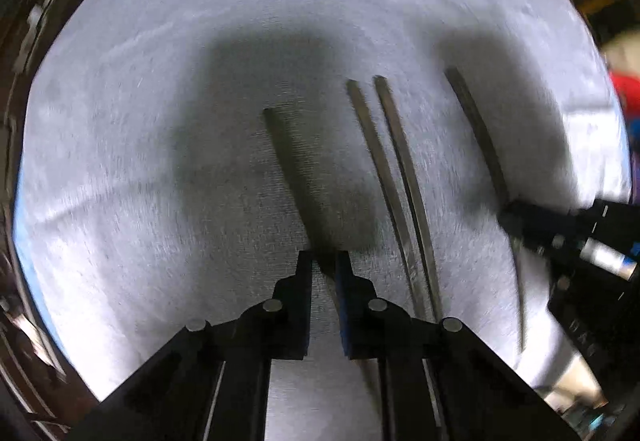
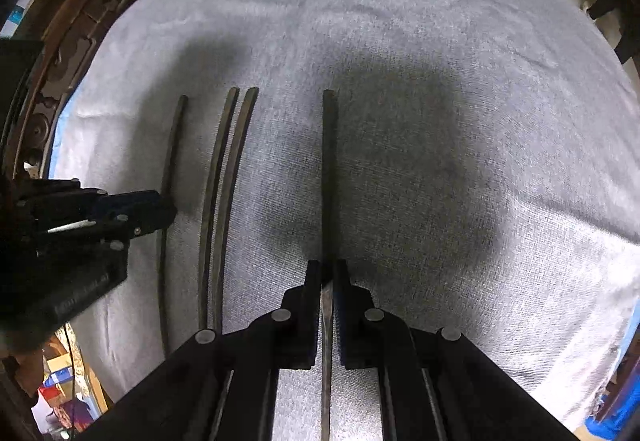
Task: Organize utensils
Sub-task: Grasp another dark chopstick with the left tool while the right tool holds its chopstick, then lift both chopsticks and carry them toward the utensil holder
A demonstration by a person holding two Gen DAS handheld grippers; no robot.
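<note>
Towel (image 2: 400, 21): pale grey-white, fine ribbed weave; dark soft-edged shadow patches near the middle.
Layer under towel (image 2: 60, 129): light blue strip showing at the towel's left edge.
Utensil in left gripper (image 1: 288, 157): dull dark grey metal, plain.
Paired utensils (image 1: 384, 161): grey metal, lighter sheen along their length, no pattern.
Utensil in right gripper (image 2: 329, 161): dark grey, plain.
Left gripper (image 1: 324, 265): black body, blue pad faces inside the jaws, silver round pin heads.
Right gripper (image 2: 327, 273): black, blue pad face, silver pin heads.
Surround beyond towel's left edge (image 2: 80, 1): dark brown, carved pattern.
</note>
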